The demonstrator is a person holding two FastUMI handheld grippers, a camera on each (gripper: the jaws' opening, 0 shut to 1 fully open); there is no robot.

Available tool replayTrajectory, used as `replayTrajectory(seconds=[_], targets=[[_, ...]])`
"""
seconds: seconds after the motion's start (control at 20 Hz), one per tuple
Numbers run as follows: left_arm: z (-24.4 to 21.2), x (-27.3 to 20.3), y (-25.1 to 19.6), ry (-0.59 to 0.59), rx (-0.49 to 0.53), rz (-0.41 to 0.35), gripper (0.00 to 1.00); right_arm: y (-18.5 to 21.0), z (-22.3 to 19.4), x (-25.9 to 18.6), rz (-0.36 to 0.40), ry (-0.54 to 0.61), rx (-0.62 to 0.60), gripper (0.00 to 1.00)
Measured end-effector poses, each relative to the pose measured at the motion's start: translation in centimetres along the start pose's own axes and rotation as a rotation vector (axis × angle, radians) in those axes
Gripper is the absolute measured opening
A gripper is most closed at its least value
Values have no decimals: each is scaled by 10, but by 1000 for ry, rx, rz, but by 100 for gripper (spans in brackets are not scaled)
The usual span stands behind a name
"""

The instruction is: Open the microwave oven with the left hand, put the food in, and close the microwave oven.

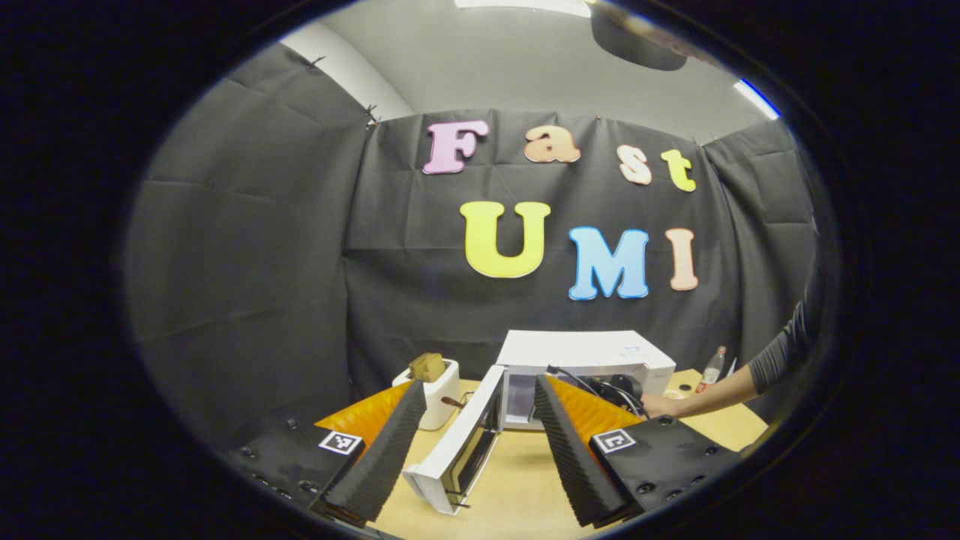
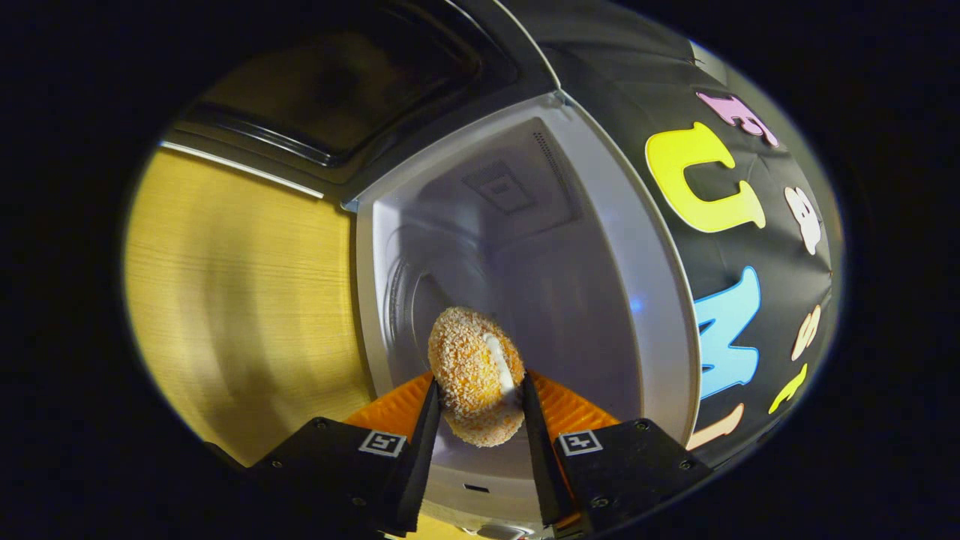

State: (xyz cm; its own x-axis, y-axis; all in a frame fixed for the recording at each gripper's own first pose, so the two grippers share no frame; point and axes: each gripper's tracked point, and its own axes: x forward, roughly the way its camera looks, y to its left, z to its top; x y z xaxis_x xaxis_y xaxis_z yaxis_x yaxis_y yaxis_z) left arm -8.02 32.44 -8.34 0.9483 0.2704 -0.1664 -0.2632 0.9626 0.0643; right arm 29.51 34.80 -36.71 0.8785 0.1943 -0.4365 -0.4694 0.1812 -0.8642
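No brand or readable writing shows on the white box-shaped microwave oven [image 1: 585, 356]; a small label on its top is too small to read. Square black-and-white markers sit on both gripper bodies. The oven stands on a pale wooden tabletop [image 1: 517, 487] with its door [image 1: 457, 442] swung wide open. Beside it stands a white toaster [image 1: 435, 390] with brown bread in its slot. A small bottle with a red label [image 1: 711, 369] stands at the far right. The left hand-held gripper [image 1: 480, 442] hangs released, its fingers apart. The right hand-held gripper [image 2: 478, 409] is clenched on a round, golden breaded patty [image 2: 474, 371] at the oven's pale cavity [image 2: 555, 255]. Black cloth walls the booth under a grey ceiling.
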Motion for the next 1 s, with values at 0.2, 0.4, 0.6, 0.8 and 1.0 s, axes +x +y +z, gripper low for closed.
replayTrajectory(seconds=[0.2, 0.4, 0.6, 0.8, 1.0], targets=[[0, 6, 8, 7, -8, 15, 99, -12, 10, 23, -24, -13, -21, 59], [-1, 6, 18, 10, -2, 51, 99, -7, 6, 33, -25, 12, -26, 79], [-1, 5, 22, 11, 0, 61, 99, -3, 7, 28, 6, -1, -11, 82], [1, 13, 18, 3, -10, 53, 94, -2, 5, 8, 53, -17, 111, 82], [2, 21, 6, -12, -39, 22, 94, 7, 0, -25, 139, -34, 293, 82]])
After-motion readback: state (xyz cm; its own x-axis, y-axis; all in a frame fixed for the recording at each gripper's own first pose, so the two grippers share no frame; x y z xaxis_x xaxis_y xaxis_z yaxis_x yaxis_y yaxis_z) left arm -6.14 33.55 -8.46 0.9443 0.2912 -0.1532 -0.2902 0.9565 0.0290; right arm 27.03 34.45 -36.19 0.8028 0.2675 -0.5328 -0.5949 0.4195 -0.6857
